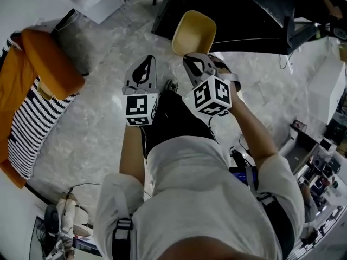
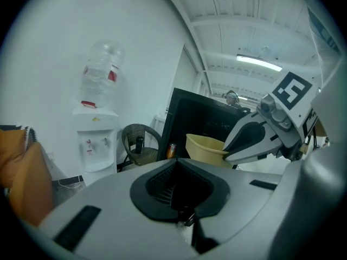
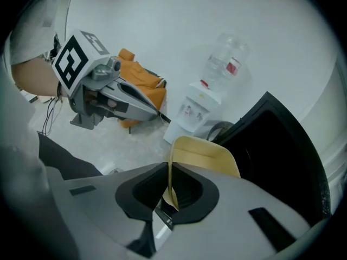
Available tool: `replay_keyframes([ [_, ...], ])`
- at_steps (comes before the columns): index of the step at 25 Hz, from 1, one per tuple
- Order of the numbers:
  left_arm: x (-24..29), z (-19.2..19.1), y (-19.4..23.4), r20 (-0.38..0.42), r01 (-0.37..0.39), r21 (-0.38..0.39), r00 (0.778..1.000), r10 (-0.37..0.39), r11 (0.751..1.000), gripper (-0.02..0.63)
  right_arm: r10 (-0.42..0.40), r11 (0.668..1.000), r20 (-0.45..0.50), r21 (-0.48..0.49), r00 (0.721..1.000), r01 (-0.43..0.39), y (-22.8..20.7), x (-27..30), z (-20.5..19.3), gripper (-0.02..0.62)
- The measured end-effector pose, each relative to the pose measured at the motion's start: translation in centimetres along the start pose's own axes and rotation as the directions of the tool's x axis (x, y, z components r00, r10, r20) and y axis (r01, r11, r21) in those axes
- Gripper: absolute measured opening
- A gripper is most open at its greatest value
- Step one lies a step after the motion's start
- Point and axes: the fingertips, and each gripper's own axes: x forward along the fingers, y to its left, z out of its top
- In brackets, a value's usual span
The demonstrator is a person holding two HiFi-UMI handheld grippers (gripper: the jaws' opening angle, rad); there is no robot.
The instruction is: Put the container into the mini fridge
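A pale yellow container (image 1: 194, 30) hangs above the floor, in front of the black mini fridge (image 1: 233, 15). My right gripper (image 1: 196, 58) is shut on its near rim. In the right gripper view the thin wall of the container (image 3: 203, 155) stands pinched between the jaws of the right gripper (image 3: 171, 187), with the fridge (image 3: 271, 140) just behind. My left gripper (image 1: 144, 65) floats to the left of the container, shut and empty. The left gripper view shows the left gripper (image 2: 174, 172) with jaws together, the container (image 2: 205, 148) and the right gripper (image 2: 230, 151) ahead on the right.
An orange cushion with a striped cloth (image 1: 38, 85) lies at the left. A water dispenser (image 2: 96, 134), a wicker chair (image 2: 138, 142) and a can (image 2: 171, 150) stand left of the fridge (image 2: 211, 118). Cluttered shelves (image 1: 317, 167) fill the right side.
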Motion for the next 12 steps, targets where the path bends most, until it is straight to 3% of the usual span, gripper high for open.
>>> replay_keyframes([
  [4,2.5,-0.6,0.0,-0.003,0.094,0.098,0.996,-0.094,0.991,0.012,0.000,0.997,0.000,0.077,1.000,0.000,-0.5,0.5,0.3,0.052],
  [7,4.9,-1.3,-0.8,0.006,0.115,0.166,0.993,-0.117,0.979,0.011,-0.015,0.996,-0.029,0.082,0.999,0.017,-1.2,1.5,-0.8,0.052],
  [12,7.7,-5.3,-1.1,-0.031,0.140,0.170,0.990,-0.137,0.975,0.012,0.008,0.995,-0.052,0.098,0.999,-0.003,-1.3,4.3,-2.6,0.052],
])
